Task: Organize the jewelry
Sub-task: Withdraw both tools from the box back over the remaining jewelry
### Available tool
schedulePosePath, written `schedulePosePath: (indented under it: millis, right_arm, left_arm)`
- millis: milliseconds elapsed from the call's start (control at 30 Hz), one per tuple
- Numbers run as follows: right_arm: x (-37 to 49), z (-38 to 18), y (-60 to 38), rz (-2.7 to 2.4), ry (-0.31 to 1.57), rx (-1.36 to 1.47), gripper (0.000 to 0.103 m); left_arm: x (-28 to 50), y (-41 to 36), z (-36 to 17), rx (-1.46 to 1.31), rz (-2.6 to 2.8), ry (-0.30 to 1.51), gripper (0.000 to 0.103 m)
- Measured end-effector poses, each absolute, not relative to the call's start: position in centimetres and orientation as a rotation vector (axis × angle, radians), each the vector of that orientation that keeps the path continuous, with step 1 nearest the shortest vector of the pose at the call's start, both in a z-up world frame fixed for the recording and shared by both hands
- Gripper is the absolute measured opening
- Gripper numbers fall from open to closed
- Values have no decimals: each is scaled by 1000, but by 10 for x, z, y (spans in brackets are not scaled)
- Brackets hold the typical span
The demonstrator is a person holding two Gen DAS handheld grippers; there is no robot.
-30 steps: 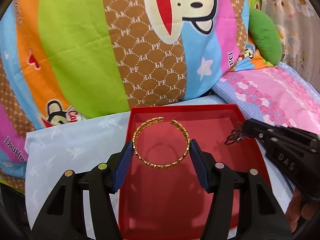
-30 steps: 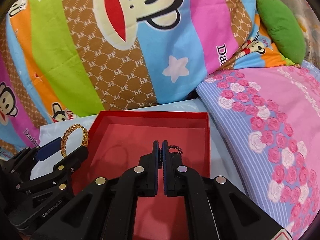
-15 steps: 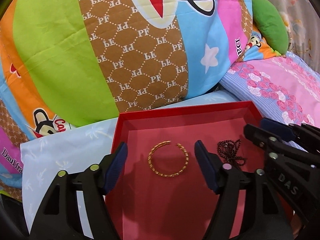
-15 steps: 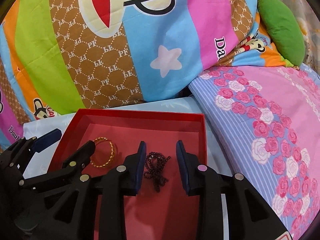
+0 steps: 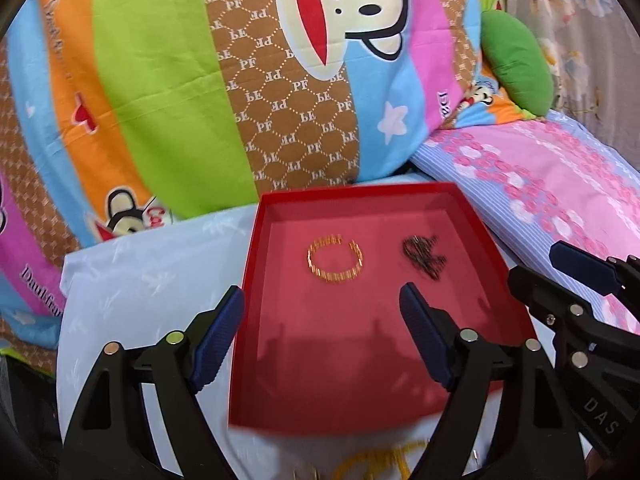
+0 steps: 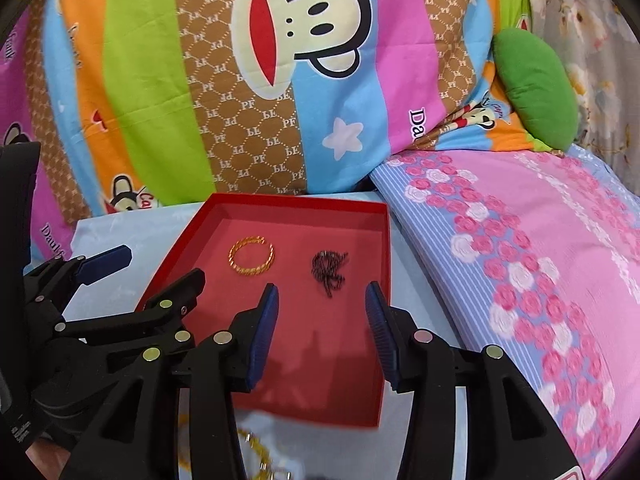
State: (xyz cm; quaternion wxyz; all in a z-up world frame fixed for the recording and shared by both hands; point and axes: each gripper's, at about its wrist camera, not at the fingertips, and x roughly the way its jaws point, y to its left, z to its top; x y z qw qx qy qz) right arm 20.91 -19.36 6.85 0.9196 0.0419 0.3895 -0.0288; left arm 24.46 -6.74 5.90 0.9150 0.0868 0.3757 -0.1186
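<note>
The left tool (image 5: 320,320) stands wide, its jaws having just been opening, nothing between them. In the shallow red cardboard box (image 5: 360,360) on the bed, the gold open bangle (image 5: 334,260) lies toward the far left corner, the dark beaded chain (image 5: 423,254) heaped beside it toward the far right. The right tool (image 6: 322,320), also freshly parted, is empty.

Lying on a bed (image 6: 532,216): a pale blue cloth (image 5: 152,280) spreading across the near part, a red tray (image 5: 360,400) resting on the cloth, a cartoon-print quilt (image 6: 248,92) bunching along the far edge, a green cushion (image 6: 536,88) sitting at the far right corner.
</note>
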Motion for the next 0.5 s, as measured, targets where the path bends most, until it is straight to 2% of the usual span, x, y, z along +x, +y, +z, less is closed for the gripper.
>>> schedulePosePath:
  millis: [500]
  right_arm:
    - [79,44,-179,-86,843,88,46]
  left_arm:
    - [124,-52,34,153,-257,805,77]
